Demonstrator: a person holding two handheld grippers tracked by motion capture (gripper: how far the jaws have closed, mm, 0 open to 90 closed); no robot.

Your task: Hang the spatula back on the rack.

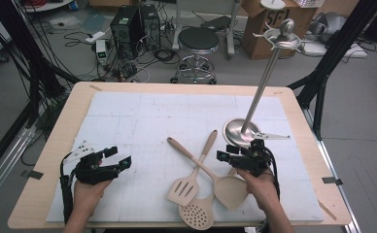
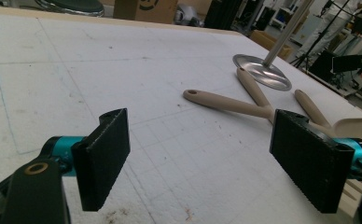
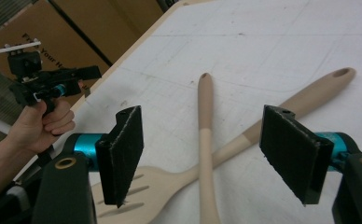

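writing is scarce: on the cardboard box (image 3: 62,37) past the table edge in the right gripper view, the letters "your h" can be made out and the rest is cut off; in the high view a brown box (image 1: 263,26) on the floor beyond the table carries dark letters, perhaps "sf". no container stands on the white foam mat (image 1: 143,116).

taking the metal stand base (image 1: 239,132) as landmark: the left gripper (image 1: 121,158) is well apart to its left, low over the mat, jaws wide with nothing between them, held in the person's left hand (image 1: 87,187). three beige utensils lie just left of and nearer than the base, their handles crossing. the slotted turner (image 1: 184,187) has its handle running up toward the base; the perforated skimmer (image 1: 197,213) lies nearest the table's front edge; the solid spatula (image 1: 230,191) has its long handle, with a hanging hole at the end, running off to the left. all are matte and smooth.

the right gripper (image 1: 225,156) sits just in front of the base, over the crossed handles; its jaws stand fairly wide on either side of them, pads not touching.
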